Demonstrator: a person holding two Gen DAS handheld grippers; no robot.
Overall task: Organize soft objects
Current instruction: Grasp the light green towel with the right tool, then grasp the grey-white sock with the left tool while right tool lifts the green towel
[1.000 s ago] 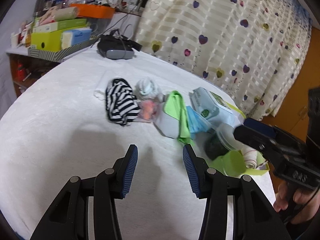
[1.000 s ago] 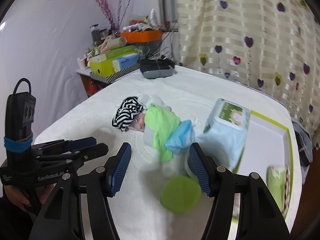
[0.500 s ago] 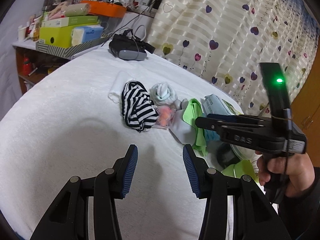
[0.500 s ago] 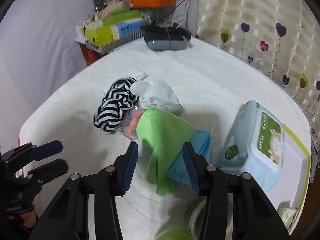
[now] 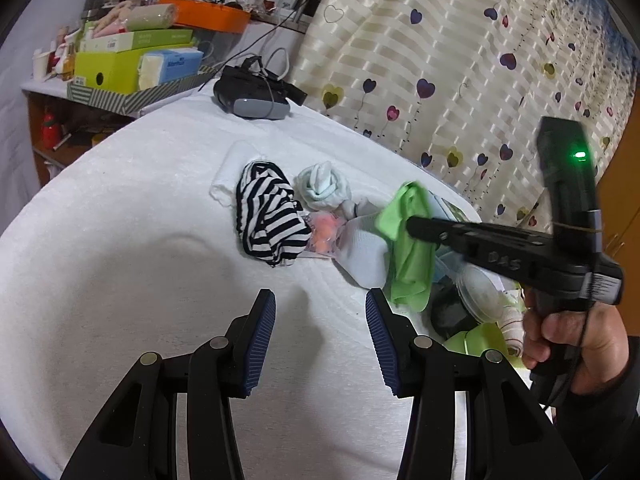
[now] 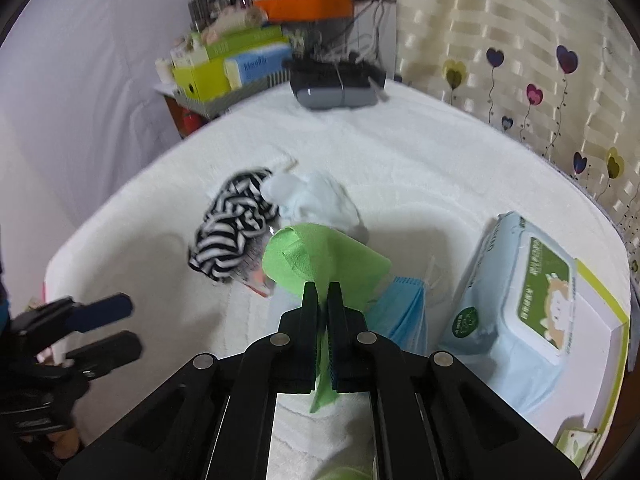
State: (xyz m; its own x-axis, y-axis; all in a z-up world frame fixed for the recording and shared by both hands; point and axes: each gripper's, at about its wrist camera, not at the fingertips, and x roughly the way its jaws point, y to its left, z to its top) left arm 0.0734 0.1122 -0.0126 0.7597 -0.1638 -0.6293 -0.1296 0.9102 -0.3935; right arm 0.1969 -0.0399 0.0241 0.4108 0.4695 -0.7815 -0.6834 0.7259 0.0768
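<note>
Nearest us, our left gripper (image 5: 320, 338) hovers with fingers spread over bare white bedding (image 5: 120, 280); at its two o'clock our right gripper (image 6: 324, 292), fingers just closed, pinches the green cloth (image 6: 320, 256) atop the pile. We should lift slowly, since the blue mask (image 6: 400, 312) and striped sock (image 6: 232, 232) beyond may snag.

The raised letters "DAS" stand on the side of the right gripper (image 5: 412, 226) — on its black body, behind the claw tips. Far beyond the claw, a blue tissue pack (image 5: 172, 65) carries a short word, too blurred to read. The wet-wipes pack (image 6: 516, 304), right of the claw, bears a green label — characters illegible.
</note>
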